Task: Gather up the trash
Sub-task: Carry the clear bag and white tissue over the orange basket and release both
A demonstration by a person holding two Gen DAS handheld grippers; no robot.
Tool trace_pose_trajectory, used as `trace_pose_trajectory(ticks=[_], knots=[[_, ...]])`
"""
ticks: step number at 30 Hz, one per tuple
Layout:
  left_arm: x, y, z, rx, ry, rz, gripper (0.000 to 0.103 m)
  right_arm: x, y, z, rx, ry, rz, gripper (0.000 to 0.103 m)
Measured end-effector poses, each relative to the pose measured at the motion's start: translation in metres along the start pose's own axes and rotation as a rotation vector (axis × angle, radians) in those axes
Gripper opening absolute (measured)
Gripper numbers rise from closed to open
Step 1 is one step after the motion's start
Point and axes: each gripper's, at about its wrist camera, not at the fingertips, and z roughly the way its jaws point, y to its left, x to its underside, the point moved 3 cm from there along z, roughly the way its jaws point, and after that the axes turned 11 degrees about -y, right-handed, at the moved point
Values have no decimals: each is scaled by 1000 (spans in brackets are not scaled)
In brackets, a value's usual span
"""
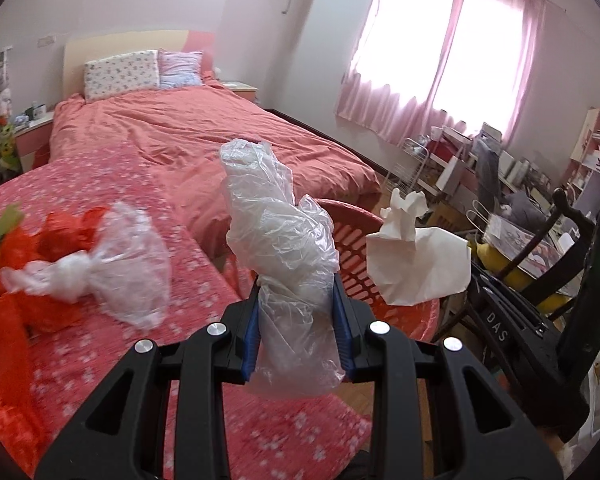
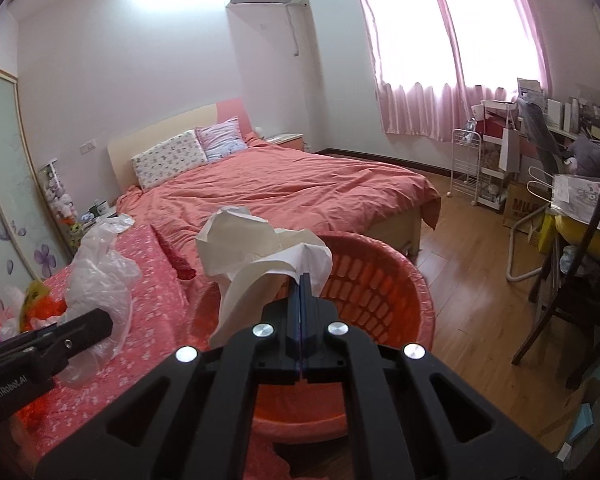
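Plastic bag (image 1: 284,240) clamped in left claw (image 1: 296,312), basket (image 1: 356,248) beyond

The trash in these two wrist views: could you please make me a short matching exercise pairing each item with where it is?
Things:
1. clear plastic bag
2. white paper
3. orange-red bag
4. red basket

Places:
A. lying on the flowered bedspread
B. pinched in the right gripper
C. standing on the floor beside the bed
D. clamped in the left gripper

Pairs: 1-D, 2-B, 3-A, 4-C
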Motion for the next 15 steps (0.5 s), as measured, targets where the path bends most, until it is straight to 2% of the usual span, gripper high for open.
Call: trace_pose_trajectory(ticks=[8, 13, 15], knots=[[0, -19, 21, 41, 22, 24, 32, 3, -20, 20, 27, 18, 24, 2], [2, -23, 34, 25, 37, 36, 35, 3, -27, 29, 31, 30, 48, 3], [3, -21, 37, 7, 41, 34, 46, 3, -29, 33, 34, 34, 57, 7]])
